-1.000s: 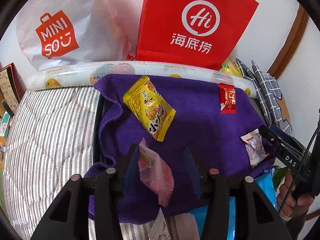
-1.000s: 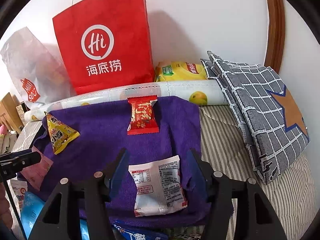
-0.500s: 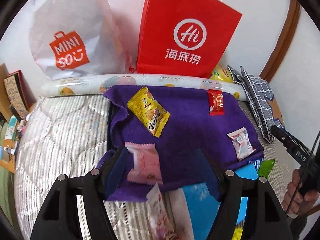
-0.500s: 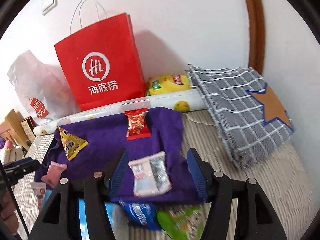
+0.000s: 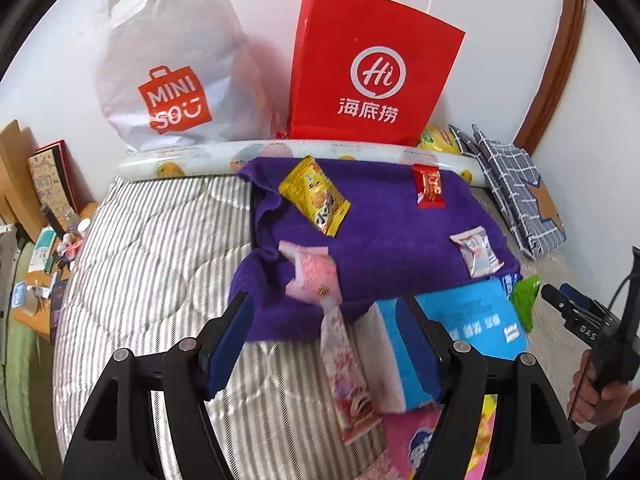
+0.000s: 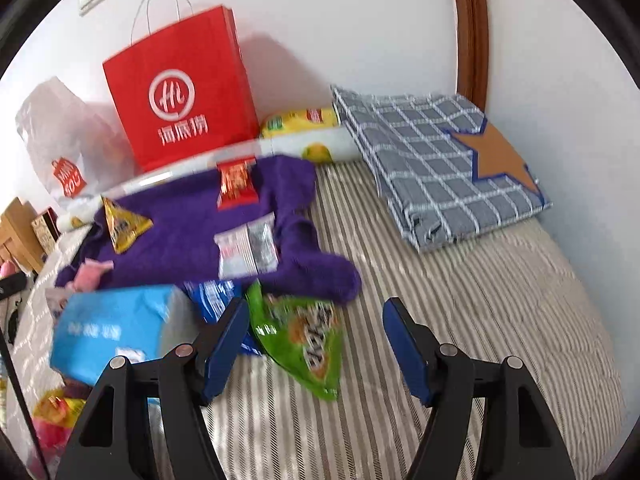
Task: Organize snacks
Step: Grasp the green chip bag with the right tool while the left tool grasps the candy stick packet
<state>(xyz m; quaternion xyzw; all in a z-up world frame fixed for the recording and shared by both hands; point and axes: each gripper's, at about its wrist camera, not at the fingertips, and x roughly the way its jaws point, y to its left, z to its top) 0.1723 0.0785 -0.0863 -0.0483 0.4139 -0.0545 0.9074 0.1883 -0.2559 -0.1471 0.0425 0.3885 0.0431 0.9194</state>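
Both my grippers, left gripper (image 5: 324, 332) and right gripper (image 6: 316, 332), hang with fingers spread wide and empty over the bed (image 6: 460, 320), four snacks on the purple towel (image 5: 384, 224) near the bed's far edge.

I see a towel (image 5: 384, 216) spread on the mattress (image 5: 160, 264), four packets on it: one (image 5: 314, 196) back left, one (image 5: 429, 185) back right, one (image 5: 476, 252) front right, one (image 5: 312, 276) front left. Behind the towel lies a roll (image 5: 192, 160), with two bags (image 5: 372, 68) against the wall. A box (image 5: 468, 320) sits just before the towel, a folded cloth (image 6: 440, 168) right of it.
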